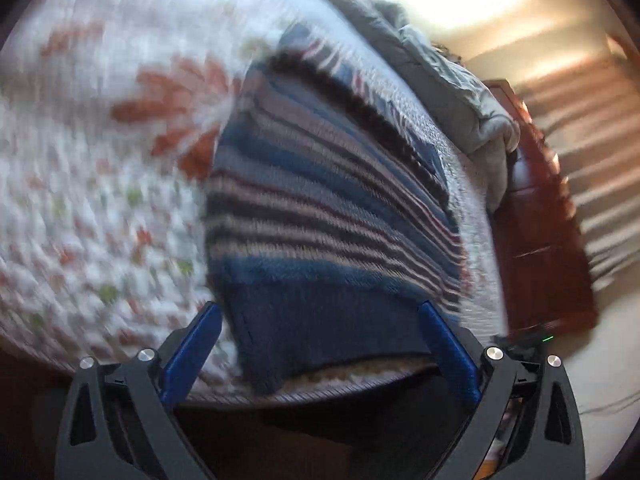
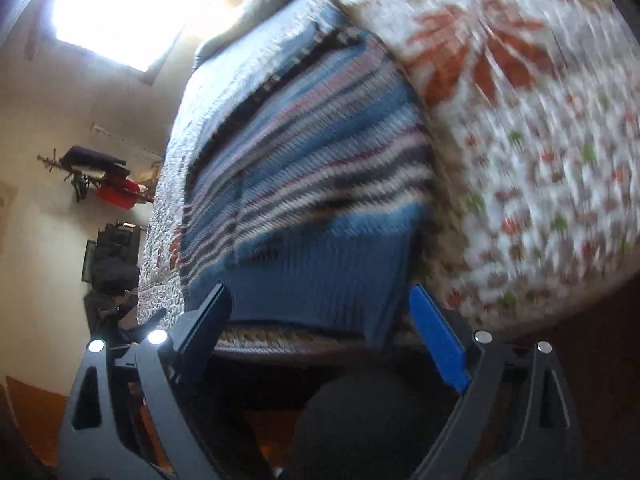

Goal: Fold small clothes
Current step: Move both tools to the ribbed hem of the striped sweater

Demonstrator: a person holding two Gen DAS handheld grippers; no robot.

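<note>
The striped knit sweater [image 1: 332, 208] lies flat on the quilted bed [image 1: 100, 208]. It looks soft, thick and floppy; its navy hem [image 2: 320, 284] seems best to pinch. Left gripper [image 1: 320, 344] and right gripper [image 2: 320, 332] gape wide, holding nothing.

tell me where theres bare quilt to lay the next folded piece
Bare floral quilt lies open beside the striped sweater, on its side away from the bed's wooden edge. That edge side leaves only a thin strip. Further up, the rumpled grey bedding crowds it. Both the left claw and right claw are open at the sweater's hem.
</note>
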